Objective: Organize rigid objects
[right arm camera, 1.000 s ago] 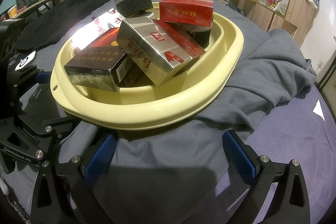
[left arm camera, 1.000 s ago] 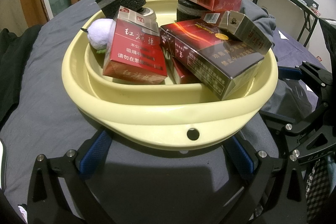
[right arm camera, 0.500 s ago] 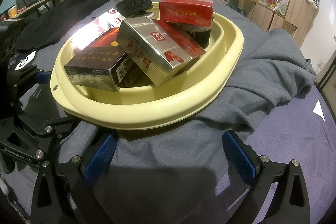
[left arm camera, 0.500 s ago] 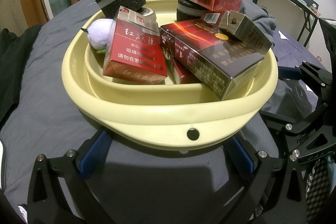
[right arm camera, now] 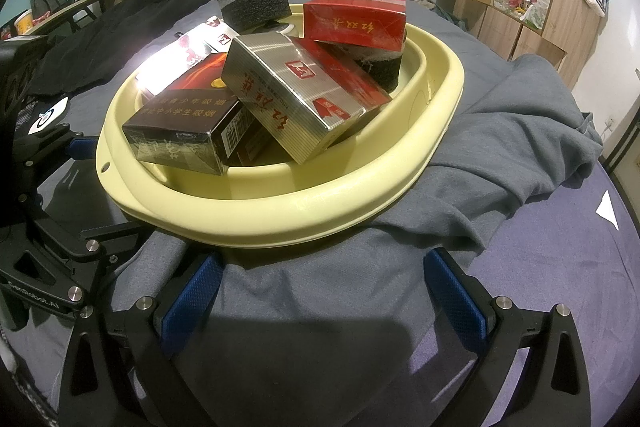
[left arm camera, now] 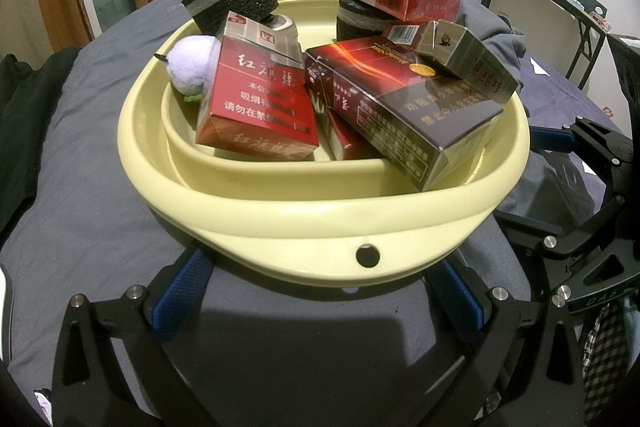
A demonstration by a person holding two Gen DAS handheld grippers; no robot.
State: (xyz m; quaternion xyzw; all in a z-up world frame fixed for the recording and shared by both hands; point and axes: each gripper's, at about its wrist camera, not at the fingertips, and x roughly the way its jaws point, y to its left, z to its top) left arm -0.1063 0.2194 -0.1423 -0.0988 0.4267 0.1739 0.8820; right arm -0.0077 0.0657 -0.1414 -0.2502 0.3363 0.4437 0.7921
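A pale yellow basin (left arm camera: 304, 227) is sitting on a grey cloth (right arm camera: 500, 155) that is covering the table, piled with rigid items. A red cigarette pack (left arm camera: 260, 107) is leaning upright at the basin's left. A dark brown carton (left arm camera: 400, 107) is lying tilted over the near rim. A silver-striped pack (right arm camera: 288, 95) is resting across it. Another red pack (right arm camera: 356, 19) is sitting on a black sponge (left arm camera: 360, 19) at the far side. A second black sponge (left arm camera: 232, 1) is perching on the far left rim, beside a white fuzzy ball (left arm camera: 192, 65).

Left gripper (left arm camera: 320, 303) is standing wide, holding nothing, fingers straddling the basin's near edge. Right gripper (right arm camera: 320, 295) is likewise wide and empty, just short of the rim. Each gripper is showing in the other's view, beside the basin.
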